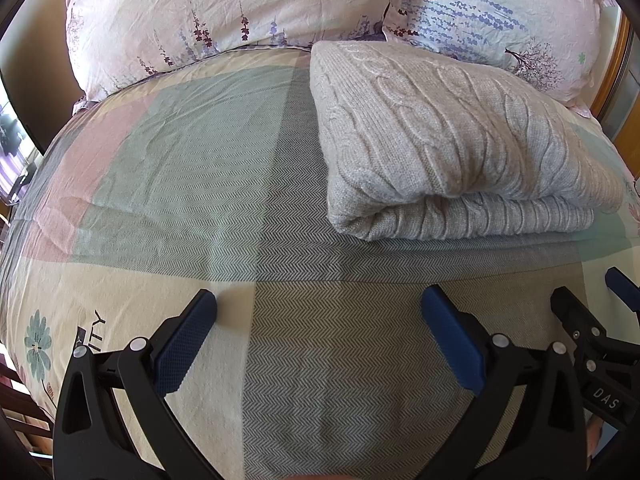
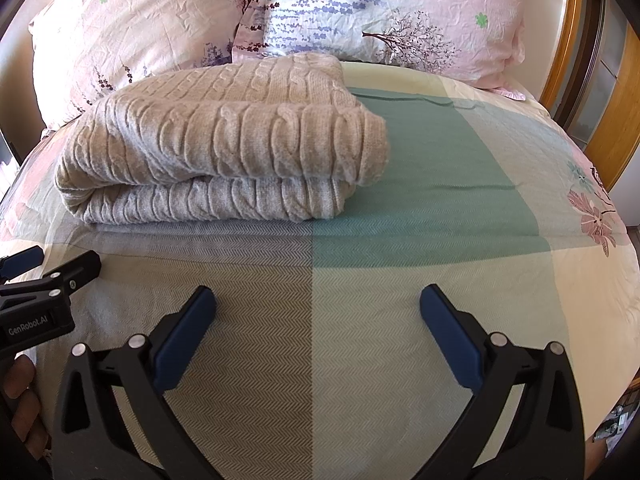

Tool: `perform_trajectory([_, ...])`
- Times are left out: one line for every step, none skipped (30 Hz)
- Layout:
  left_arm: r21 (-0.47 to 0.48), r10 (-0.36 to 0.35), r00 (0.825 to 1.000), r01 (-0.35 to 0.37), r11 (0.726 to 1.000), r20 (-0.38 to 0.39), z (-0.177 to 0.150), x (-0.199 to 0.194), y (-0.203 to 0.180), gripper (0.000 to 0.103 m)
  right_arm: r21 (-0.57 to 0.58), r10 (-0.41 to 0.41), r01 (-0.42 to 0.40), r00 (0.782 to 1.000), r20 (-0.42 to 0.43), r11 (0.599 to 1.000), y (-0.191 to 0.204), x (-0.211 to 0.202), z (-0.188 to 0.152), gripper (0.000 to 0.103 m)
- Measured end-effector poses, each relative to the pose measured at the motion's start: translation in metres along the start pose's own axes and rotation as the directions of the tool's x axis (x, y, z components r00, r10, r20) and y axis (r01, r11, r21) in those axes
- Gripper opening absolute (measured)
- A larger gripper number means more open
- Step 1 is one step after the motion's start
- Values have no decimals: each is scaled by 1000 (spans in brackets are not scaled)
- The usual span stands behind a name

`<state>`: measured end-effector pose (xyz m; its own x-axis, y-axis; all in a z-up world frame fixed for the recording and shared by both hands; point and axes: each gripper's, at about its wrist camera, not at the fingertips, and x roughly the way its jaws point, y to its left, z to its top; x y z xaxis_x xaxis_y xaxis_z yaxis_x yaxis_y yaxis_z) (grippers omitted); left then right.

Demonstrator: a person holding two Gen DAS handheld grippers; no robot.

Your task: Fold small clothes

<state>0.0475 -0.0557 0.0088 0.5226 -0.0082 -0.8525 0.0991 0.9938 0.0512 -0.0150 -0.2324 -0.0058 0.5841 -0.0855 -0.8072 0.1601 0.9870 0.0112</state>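
Observation:
A grey cable-knit sweater (image 1: 452,148) lies folded in a thick bundle on the bed, ahead and to the right in the left wrist view. In the right wrist view the sweater (image 2: 224,148) lies ahead and to the left. My left gripper (image 1: 318,300) is open and empty, held above the bedspread short of the sweater. My right gripper (image 2: 318,300) is open and empty, also short of the sweater. The right gripper shows at the right edge of the left wrist view (image 1: 592,308). The left gripper shows at the left edge of the right wrist view (image 2: 52,264).
The bedspread (image 1: 200,168) has pastel blocks and a herringbone weave. Two floral pillows (image 1: 224,8) (image 2: 400,12) lean behind the sweater at the head of the bed. A wooden bed frame (image 2: 576,52) runs along the right side.

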Motion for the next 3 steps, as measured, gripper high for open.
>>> perform_trajectory([0, 0, 1000, 0, 1000, 0, 0, 0, 0, 102, 0, 0, 0, 1000, 0, 1000, 0, 0, 0, 101])
perform_trajectory([0, 0, 1000, 0, 1000, 0, 0, 0, 0, 102, 0, 0, 0, 1000, 0, 1000, 0, 0, 0, 101])
perform_trajectory([0, 0, 1000, 0, 1000, 0, 0, 0, 0, 102, 1, 0, 0, 1000, 0, 1000, 0, 0, 0, 101])
